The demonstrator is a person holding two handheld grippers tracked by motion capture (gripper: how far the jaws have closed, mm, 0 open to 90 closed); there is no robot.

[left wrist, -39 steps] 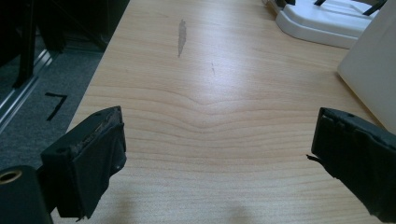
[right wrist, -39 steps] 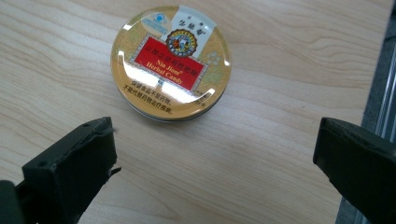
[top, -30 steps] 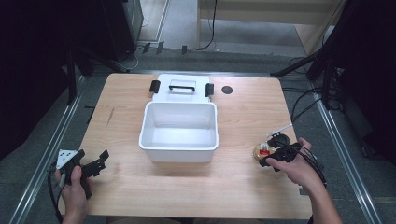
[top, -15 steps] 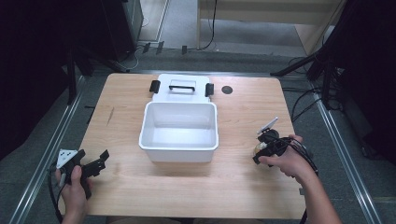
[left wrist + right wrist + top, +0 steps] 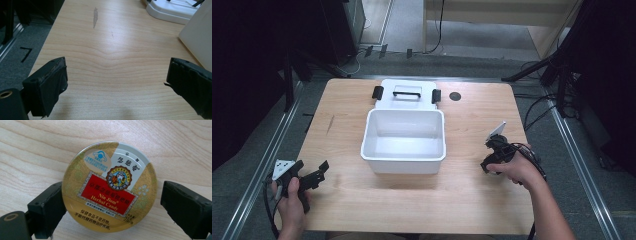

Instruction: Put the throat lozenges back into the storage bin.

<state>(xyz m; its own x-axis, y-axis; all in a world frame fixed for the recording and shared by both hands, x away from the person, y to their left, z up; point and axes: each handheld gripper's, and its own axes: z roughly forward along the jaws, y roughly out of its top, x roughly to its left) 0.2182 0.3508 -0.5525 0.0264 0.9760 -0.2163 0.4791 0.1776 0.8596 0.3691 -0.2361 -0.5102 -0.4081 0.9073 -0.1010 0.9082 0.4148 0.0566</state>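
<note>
A round gold candy tin with a red label lies flat on the wooden table. My right gripper points down over it at the table's right side, with one jaw on each side of the tin. Its jaws have just been closing. The left pad sits against the tin's rim, while a thin gap remains at the right pad. In the high view the right gripper and hand cover the tin. My left gripper rests wide open at the front left corner, nothing between its jaws.
An open white bin stands mid-table, its lid with black latches lying just behind it. A small dark round mark sits near the far edge. Bare wood lies between the bin and each gripper.
The right hand has shifted left and tipped down over the candy tin, which now lies hidden under it in the high view. The left hand has stayed put.
</note>
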